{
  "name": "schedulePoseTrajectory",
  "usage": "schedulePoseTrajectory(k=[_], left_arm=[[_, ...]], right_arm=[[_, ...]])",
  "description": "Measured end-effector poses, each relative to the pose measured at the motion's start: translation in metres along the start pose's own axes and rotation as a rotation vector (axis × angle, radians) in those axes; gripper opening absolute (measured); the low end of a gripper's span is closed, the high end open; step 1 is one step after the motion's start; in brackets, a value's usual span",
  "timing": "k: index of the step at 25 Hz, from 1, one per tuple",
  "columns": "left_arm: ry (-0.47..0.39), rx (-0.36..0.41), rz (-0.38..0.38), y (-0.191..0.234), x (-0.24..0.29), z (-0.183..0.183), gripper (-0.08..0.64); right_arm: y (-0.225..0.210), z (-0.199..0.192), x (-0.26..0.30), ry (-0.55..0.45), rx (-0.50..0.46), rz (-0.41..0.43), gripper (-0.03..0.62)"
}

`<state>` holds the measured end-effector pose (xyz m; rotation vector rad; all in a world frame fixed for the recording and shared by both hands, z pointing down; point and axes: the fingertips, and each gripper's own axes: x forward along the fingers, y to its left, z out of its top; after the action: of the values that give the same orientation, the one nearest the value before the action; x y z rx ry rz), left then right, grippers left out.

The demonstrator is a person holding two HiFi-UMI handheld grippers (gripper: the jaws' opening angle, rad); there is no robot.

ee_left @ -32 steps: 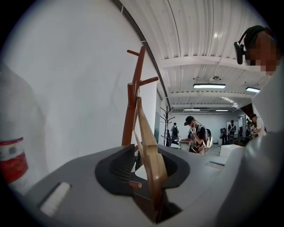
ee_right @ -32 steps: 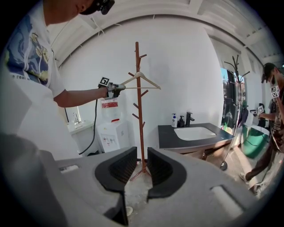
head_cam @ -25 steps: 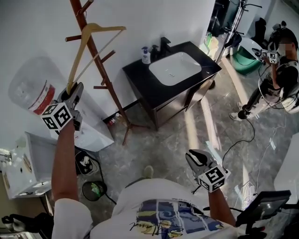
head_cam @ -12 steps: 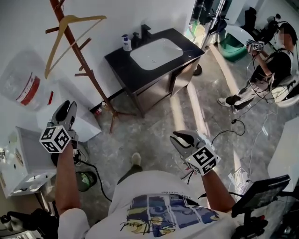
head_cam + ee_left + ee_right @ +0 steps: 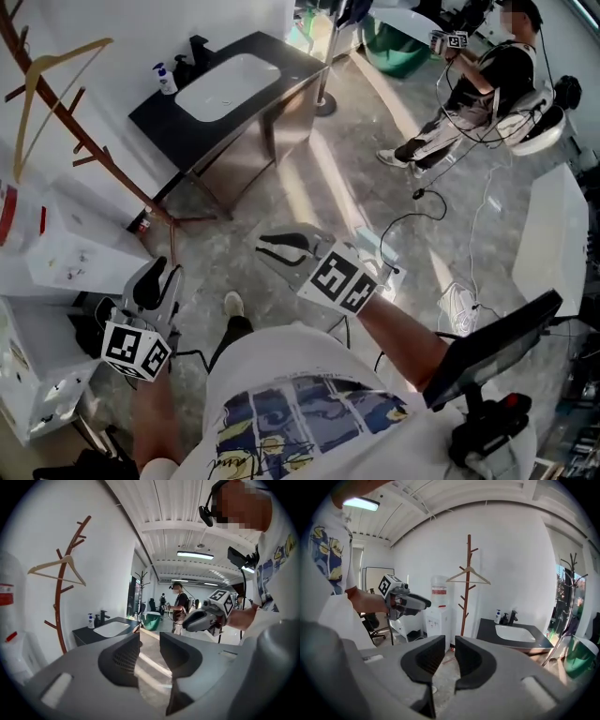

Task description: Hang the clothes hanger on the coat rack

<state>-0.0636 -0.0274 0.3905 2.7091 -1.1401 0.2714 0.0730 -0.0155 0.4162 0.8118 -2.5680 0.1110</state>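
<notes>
The light wooden hanger (image 5: 70, 53) hangs by its hook on a peg of the brown coat rack (image 5: 70, 122) at the far left. The left gripper view shows the hanger (image 5: 58, 571) on the rack (image 5: 61, 616) at a distance; so does the right gripper view, with hanger (image 5: 468, 576) and rack (image 5: 466, 588). My left gripper (image 5: 155, 281) is low by my body, well away from the rack; its jaws are closing with nothing between them (image 5: 150, 641). My right gripper (image 5: 281, 248) hovers in front of my chest, jaws slightly apart and empty (image 5: 450, 644).
A black vanity with a white sink (image 5: 225, 84) stands right of the rack. A white water dispenser (image 5: 66, 248) is by the wall at left. Another person (image 5: 478, 84) sits at the far right, cables (image 5: 459, 309) lie on the floor, and a screen on a stand (image 5: 487, 342) is at lower right.
My left gripper has come away from the hanger and dropped back toward my body. The hanger stays on the rack. The right gripper has risen a little; the head view has swung right.
</notes>
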Motion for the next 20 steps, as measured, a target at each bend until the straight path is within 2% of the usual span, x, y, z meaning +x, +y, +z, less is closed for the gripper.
schedulePoseTrajectory(k=[3,5,9,14,20], left_arm=[[0.011,-0.012,-0.055,-0.040,0.007,-0.001,0.137],[0.023,0.007,-0.086,-0.062,0.011,-0.003,0.137],[0.043,0.017,-0.142,-0.091,0.021,-0.008,0.135],[0.070,0.005,-0.175,-0.105,0.029,-0.020,0.135],[0.066,-0.004,-0.181,-0.101,0.034,-0.022,0.133]], right_arm=[[0.011,0.003,-0.007,-0.012,-0.018,0.027,0.055],[0.015,0.006,-0.013,-0.023,-0.023,0.036,0.045],[0.021,0.007,-0.021,-0.033,-0.028,0.045,0.025],[0.023,0.003,-0.024,-0.031,-0.028,0.052,0.005],[0.022,0.003,-0.019,-0.016,-0.029,0.062,0.004]])
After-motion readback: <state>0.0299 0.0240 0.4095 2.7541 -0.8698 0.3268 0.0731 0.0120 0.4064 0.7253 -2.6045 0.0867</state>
